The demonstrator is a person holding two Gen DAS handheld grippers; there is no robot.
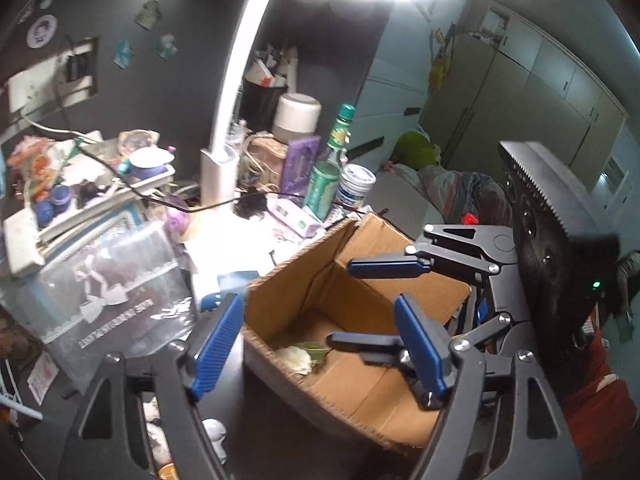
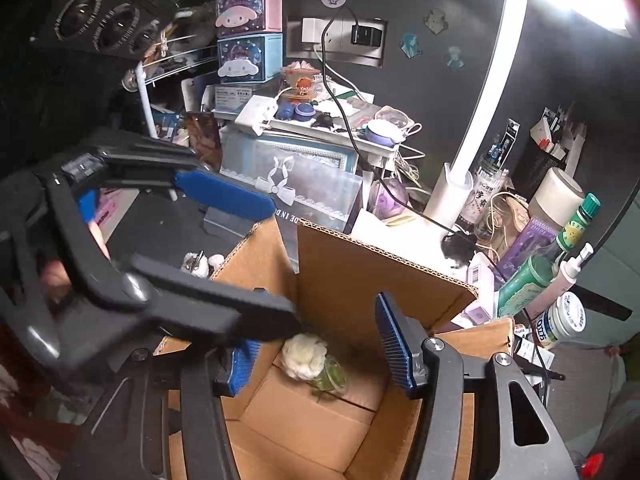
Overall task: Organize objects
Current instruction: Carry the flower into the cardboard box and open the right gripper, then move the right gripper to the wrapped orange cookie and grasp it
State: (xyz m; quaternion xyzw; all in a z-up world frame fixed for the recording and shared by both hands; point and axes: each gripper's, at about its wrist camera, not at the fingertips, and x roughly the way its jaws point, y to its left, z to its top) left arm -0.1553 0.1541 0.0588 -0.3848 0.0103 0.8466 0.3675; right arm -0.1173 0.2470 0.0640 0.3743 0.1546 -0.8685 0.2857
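Note:
An open cardboard box (image 1: 360, 396) stands on the dark desk; it also shows in the right wrist view (image 2: 352, 280). A white artificial flower with green leaves (image 1: 298, 358) lies on the box floor, also in the right wrist view (image 2: 304, 356). My left gripper (image 1: 320, 344) is open and empty, straddling the box's near left wall. My right gripper (image 2: 316, 356) is open and empty above the box, over the flower. In the left wrist view the right gripper (image 1: 372, 300) reaches into the box from the right. In the right wrist view the left gripper (image 2: 240, 240) crosses from the left.
A white lamp post (image 1: 224, 140) stands behind the box. A green bottle (image 1: 326, 176), a white jar (image 1: 356, 186) and a purple pack (image 1: 300, 164) stand behind the box. A clear bow-print pouch (image 1: 112, 288) and stacked boxes crowd the left. Small white items (image 1: 214, 432) lie by the box.

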